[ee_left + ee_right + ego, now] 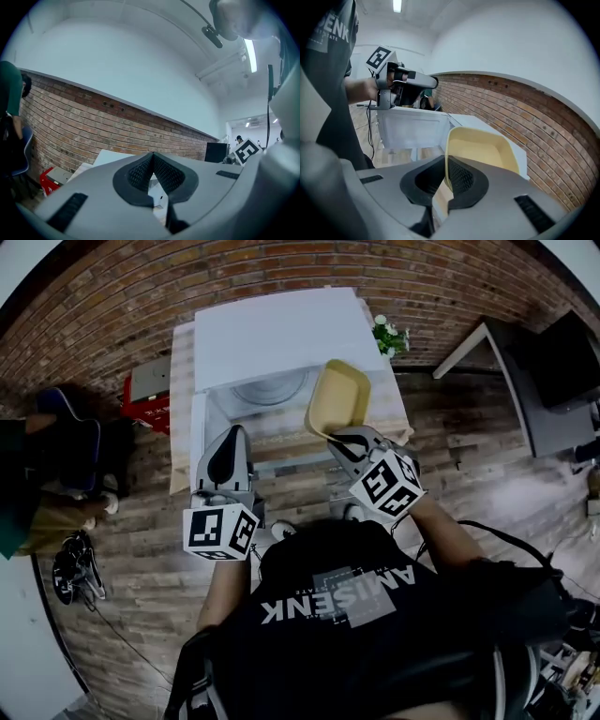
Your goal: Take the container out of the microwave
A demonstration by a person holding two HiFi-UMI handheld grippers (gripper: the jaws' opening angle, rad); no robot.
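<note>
I am clamping my right gripper (pixel 446 160) on the near rim of the yellow container (pixel 483 149), with the pads pressing either side of its thin wall. The container is hanging tilted in the air outside the cavity, in front of the white microwave (pixel 281 334) toward its right side. My left gripper (pixel 152 157) is pointing level, jaws closed on nothing, beside the open door (pixel 199 427). Farther off, a brick wall (pixel 281 263) is running behind the microwave.
</note>
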